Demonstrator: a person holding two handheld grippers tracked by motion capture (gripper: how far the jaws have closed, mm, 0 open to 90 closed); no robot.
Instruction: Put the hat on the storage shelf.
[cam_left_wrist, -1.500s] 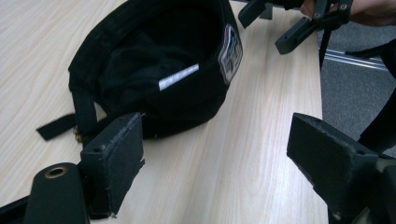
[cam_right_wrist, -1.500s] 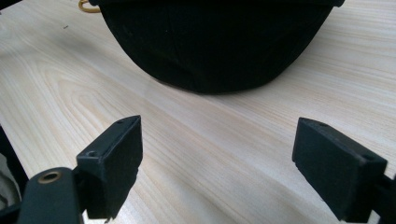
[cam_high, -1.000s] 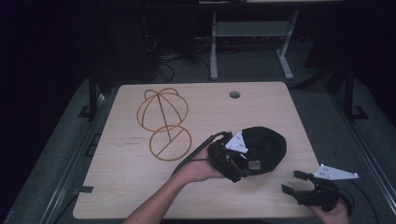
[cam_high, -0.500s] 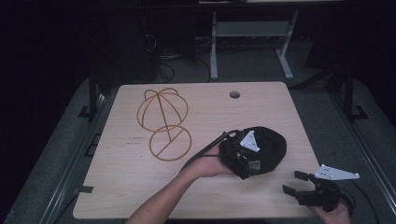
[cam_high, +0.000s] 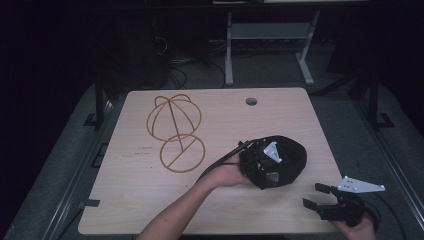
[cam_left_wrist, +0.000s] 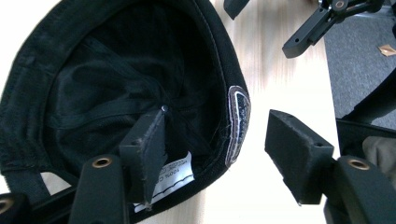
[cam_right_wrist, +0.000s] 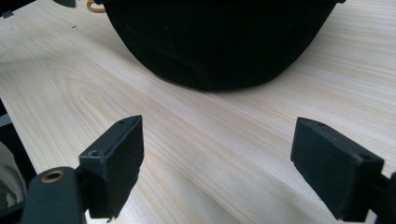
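At the near right corner of the pale wooden tabletop (cam_high: 125, 200), the right tool (cam_high: 320, 196) rests low over the edge with its jaws spread wide and nothing between them; in the right gripper view they frame bare wood, and the dome of the black fabric cap (cam_right_wrist: 219, 42) sits just beyond them. A little farther in and to the left, a forearm reaches from the near edge to the left tool (cam_high: 260, 167), which sits at the cap's (cam_high: 287, 157) near left rim. In the left gripper view the left tool (cam_left_wrist: 219, 149) also stands wide open: one jaw is inside the upturned hollow of the cap (cam_left_wrist: 116, 88), just above a white care label (cam_left_wrist: 170, 179), and the other is outside the brim over bare wood, so the rim with its oval woven patch (cam_left_wrist: 236, 123) lies between them, not pinched. Farther back and to the left, a thin brown wire frame of a dome over a flat ring (cam_high: 175, 132) lies well apart from the cap. A round cable hole (cam_high: 251, 101) marks the far edge.
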